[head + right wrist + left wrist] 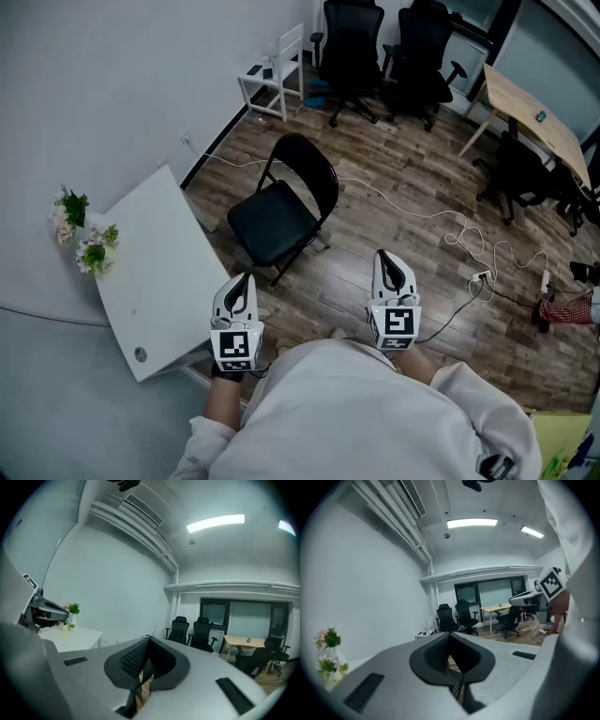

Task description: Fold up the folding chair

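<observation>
A black folding chair (281,208) stands unfolded on the wood floor in the head view, its backrest toward the far side and its seat facing the white table. My left gripper (238,282) is shut and empty, held close to my body just short of the chair's front legs. My right gripper (387,268) is also shut and empty, to the right of the chair and apart from it. In the left gripper view the jaws (451,660) meet with nothing between them. In the right gripper view the jaws (146,660) also meet.
A white table (155,267) stands left of the chair, with flowers (82,234) at its far corner. Cables (450,234) and a power strip lie on the floor at right. Black office chairs (384,52), a small white chair (275,73) and a wooden desk (534,117) stand further back.
</observation>
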Available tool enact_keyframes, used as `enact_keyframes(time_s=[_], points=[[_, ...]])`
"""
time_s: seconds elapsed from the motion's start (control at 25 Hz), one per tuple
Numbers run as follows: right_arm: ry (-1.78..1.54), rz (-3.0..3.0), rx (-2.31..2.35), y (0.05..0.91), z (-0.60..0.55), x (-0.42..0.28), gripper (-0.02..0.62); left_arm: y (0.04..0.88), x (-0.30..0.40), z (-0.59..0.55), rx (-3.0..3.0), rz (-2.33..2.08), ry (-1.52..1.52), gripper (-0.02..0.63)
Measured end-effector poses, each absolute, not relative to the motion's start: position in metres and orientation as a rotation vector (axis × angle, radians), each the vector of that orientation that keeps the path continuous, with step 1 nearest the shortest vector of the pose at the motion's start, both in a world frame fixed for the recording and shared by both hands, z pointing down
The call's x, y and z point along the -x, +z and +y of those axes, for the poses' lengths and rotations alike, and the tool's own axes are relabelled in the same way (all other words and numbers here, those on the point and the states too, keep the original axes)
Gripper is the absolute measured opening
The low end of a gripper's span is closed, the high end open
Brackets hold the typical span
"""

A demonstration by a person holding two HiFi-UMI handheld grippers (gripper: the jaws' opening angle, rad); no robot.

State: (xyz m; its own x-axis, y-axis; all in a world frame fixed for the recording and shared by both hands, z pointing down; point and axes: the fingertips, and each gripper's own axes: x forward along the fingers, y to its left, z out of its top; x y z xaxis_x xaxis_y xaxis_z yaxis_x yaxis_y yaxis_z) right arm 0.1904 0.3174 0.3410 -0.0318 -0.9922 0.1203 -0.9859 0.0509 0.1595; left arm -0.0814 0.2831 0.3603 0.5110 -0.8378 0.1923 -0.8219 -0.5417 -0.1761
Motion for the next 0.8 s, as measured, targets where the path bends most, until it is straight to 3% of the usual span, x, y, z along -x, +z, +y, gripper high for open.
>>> enact_keyframes(time_s=[0.8], points=[[-0.077,-2.180,-2.025,0.337,0.319,-0.199,0.012,0.364,0.079,0.288,2.675,1.546,-0.357,0.011]])
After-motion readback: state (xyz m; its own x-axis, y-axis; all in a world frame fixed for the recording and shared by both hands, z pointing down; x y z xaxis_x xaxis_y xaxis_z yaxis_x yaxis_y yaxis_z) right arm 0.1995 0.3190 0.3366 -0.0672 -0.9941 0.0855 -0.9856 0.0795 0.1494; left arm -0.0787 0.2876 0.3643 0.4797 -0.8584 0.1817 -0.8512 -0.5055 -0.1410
